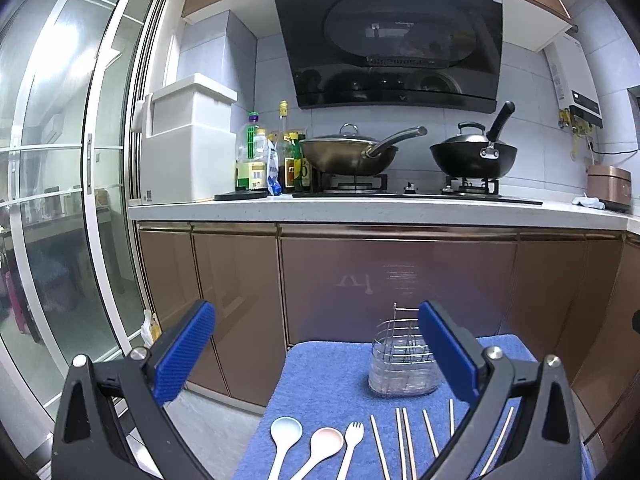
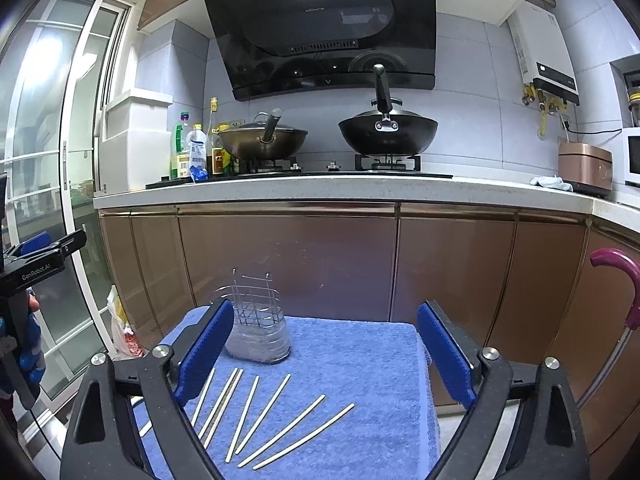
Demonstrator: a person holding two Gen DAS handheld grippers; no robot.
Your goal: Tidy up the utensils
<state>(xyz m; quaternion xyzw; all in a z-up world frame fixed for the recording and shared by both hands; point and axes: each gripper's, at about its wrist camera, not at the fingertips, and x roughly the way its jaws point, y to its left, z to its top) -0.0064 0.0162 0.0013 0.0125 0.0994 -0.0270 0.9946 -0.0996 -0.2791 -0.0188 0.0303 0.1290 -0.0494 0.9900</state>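
You are at the start: nothing is in the holder (image 2: 258, 330) yet. Both tools, left (image 1: 316, 354) and right (image 2: 326, 354), are wide and hold nothing. The chopsticks (image 2: 276, 420) lie near you on the blue towel (image 2: 360, 360). Next, lower one tool onto one stick.

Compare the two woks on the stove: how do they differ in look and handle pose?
The left wok is brownish metal; the right wok is black. The left wok's lid looks like glass with a round knob, while the right wok's lid is dark and opaque. In the left wrist view the left wok's handle runs low toward the right, whereas the right wok's handle rises steeply. Both are lidded and sit on burners of the same stove.
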